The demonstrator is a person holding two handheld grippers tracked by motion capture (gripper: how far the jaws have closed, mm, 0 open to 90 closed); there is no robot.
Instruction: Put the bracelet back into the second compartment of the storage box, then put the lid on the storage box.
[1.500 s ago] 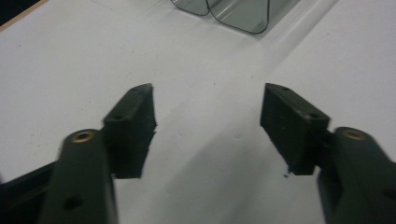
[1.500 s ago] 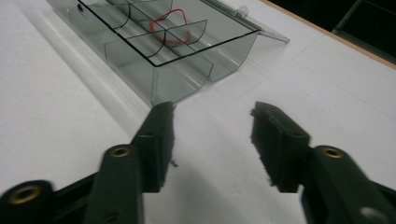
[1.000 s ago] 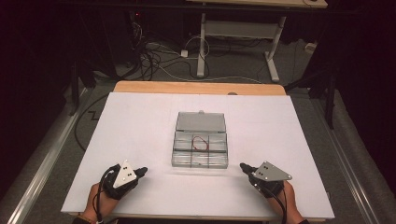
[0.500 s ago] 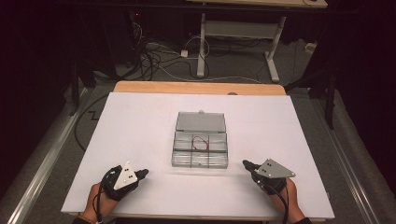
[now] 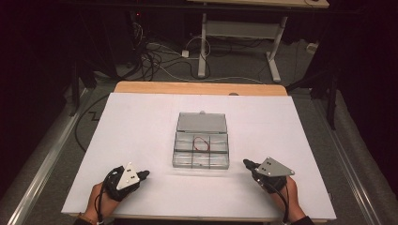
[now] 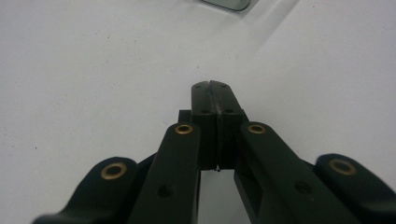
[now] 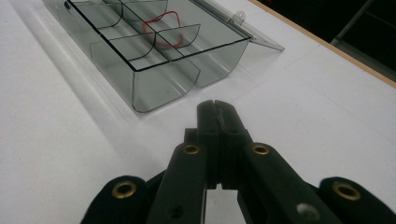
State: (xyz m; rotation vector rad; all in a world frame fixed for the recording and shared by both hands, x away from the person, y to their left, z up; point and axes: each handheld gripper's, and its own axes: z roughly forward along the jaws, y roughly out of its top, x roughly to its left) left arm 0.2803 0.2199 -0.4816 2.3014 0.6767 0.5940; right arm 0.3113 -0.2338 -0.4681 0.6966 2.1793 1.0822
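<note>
A clear plastic compartment box lies open in the middle of the white table, its lid folded back on the far side. A thin red loop rests in one of its middle compartments, seen again as the red loop in the right gripper view. My left gripper rests near the front left edge, shut and empty, jaws pressed together. My right gripper sits at the front right, shut with nothing in it, pointing at the box's near corner.
The white sheet covers the table, with a wooden strip along the far edge. Beyond lie cables on the floor and the legs of another table. A person's hands hold both grippers at the front edge.
The right gripper shifted very slightly; the left one and the box stay as they were.
</note>
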